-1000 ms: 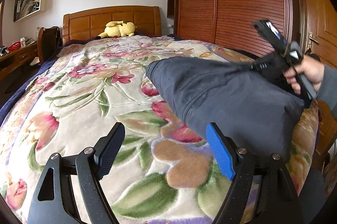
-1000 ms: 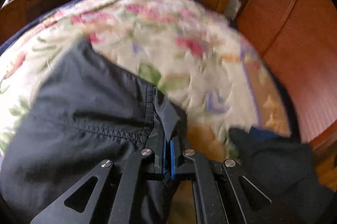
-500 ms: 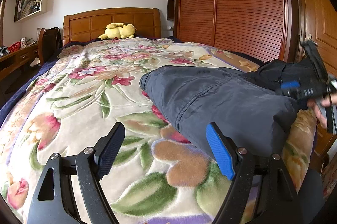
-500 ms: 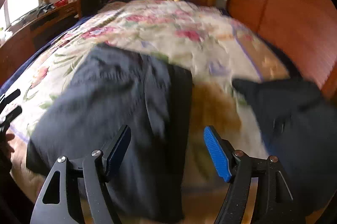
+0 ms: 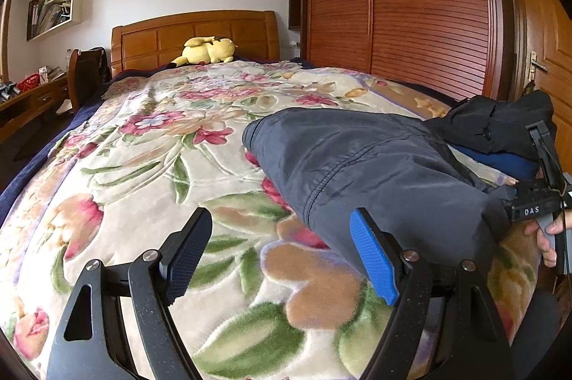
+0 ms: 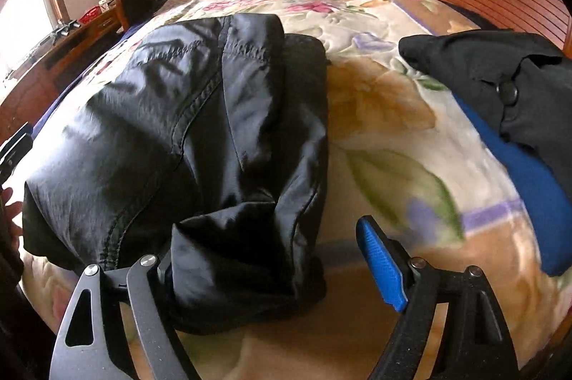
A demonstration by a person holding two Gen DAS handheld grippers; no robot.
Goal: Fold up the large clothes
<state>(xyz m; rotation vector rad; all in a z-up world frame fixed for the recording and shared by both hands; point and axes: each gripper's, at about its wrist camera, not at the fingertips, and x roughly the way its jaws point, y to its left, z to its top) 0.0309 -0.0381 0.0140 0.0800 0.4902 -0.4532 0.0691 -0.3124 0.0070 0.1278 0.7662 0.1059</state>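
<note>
A dark grey folded garment (image 5: 375,172) lies on the floral blanket (image 5: 150,165) near the bed's front right corner. My left gripper (image 5: 282,255) hovers open just left of it, nothing between its fingers. At the right edge of the left wrist view, a hand (image 5: 547,237) holds my right gripper (image 5: 536,201) at the garment's near end. In the right wrist view the garment (image 6: 178,129) fills the left half. The right gripper (image 6: 275,269) is opening; a loose fold of the garment lies between its jaws and covers the left finger. The blue pad (image 6: 382,265) is bare.
A heap of black clothing (image 6: 500,76) lies on a blue cloth (image 6: 529,187) at the bed's right edge. A yellow plush toy (image 5: 207,51) sits by the headboard. Wooden wardrobe doors (image 5: 411,4) stand right of the bed, a desk (image 5: 28,94) and chair on the left.
The right gripper was shut on the garment's edge and held it up. It has let go, opened wide and dropped toward the bed's near edge. The garment now lies flat. The left gripper stayed still.
</note>
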